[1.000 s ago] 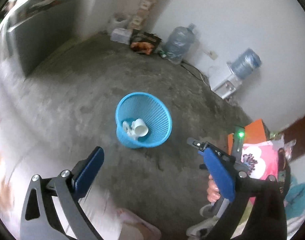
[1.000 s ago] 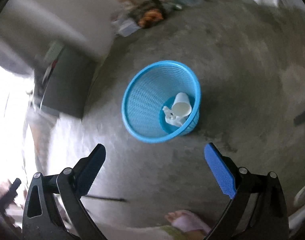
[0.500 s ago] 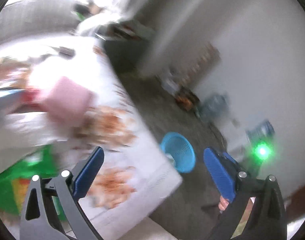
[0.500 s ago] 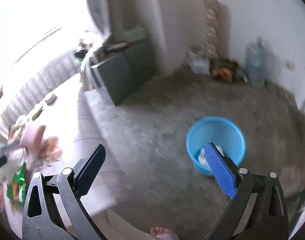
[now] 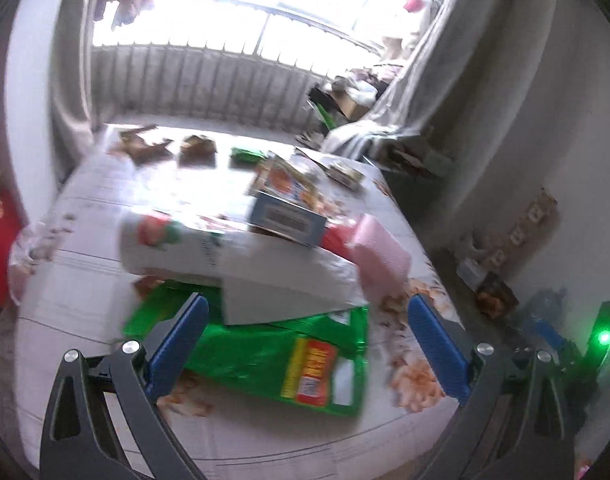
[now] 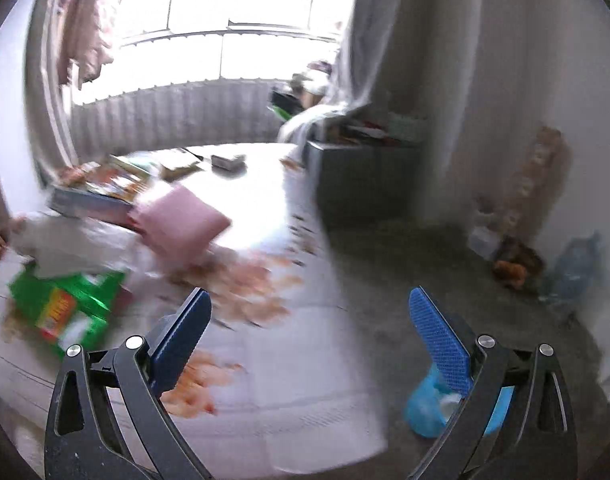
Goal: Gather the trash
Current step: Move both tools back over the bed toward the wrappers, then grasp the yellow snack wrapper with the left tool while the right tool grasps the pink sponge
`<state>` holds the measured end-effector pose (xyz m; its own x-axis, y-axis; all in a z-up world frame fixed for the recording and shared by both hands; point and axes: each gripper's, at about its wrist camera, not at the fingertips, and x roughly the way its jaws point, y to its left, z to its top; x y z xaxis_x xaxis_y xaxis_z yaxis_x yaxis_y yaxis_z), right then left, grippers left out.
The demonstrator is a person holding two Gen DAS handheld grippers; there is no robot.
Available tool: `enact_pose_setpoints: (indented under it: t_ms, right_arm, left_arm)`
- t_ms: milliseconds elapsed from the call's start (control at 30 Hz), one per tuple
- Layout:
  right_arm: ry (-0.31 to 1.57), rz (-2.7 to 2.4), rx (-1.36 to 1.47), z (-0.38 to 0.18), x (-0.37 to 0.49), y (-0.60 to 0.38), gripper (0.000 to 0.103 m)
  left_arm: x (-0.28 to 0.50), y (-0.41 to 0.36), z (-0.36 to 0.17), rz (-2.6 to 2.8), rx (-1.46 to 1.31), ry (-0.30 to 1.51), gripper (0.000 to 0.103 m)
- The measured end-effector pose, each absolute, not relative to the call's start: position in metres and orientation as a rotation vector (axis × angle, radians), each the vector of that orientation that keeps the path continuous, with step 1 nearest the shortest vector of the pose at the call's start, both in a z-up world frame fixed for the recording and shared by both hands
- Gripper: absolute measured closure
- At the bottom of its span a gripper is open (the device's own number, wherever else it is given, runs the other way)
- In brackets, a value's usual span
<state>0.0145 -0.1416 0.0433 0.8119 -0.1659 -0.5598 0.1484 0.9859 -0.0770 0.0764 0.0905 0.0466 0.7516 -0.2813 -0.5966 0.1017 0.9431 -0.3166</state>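
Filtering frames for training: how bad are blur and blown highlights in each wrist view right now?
Left wrist view: the bright window is blown out, the stacked cardboard boxes are smeared, and the green foil packet is soft. Right wrist view: heavier motion blur, the pink pouch and blue mesh basket are streaked, and glare washes out the white patterned mattress. Both grippers are sharp.

Stacked boxes [image 5: 233,256] and green bag [image 5: 289,352] crowd mattress [image 6: 265,184], bare floor [image 6: 385,280] beside
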Motion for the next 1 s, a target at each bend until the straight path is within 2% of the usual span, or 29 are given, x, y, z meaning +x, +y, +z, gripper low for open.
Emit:
enact_pose_setpoints:
  t_ms: [167,367,633,700,833,1000]
  right_arm:
    - [0.568,-0.039,0.078,0.061,0.025,-0.125,0.008]
    - [0.662,0.127,0.295,0.055,0.043,-0.125,0.008]
    - [0.765,0.235,0.471,0.041,0.060,-0.136,0.020]
    - [0.788,0.258,0.497,0.038,0.068,-0.138,0.022]
    - [0.835,0.315,0.563,0.031,0.088,-0.142,0.025]
    - [0.887,0.373,0.664,0.020,0.116,-0.149,0.028]
  left_arm:
    - [0.071,0.105,0.052,-0.200,-0.241,0.647,0.005]
    - [0.074,0.095,0.063,-0.229,-0.187,0.587,0.005]
    - [0.105,0.101,0.082,-0.295,-0.219,0.565,0.008]
    - [0.130,0.105,0.094,-0.348,-0.224,0.597,0.008]
    - [0.188,0.116,0.105,-0.391,-0.272,0.709,0.016]
    - [0.264,0.124,0.097,-0.395,-0.273,0.859,0.020]
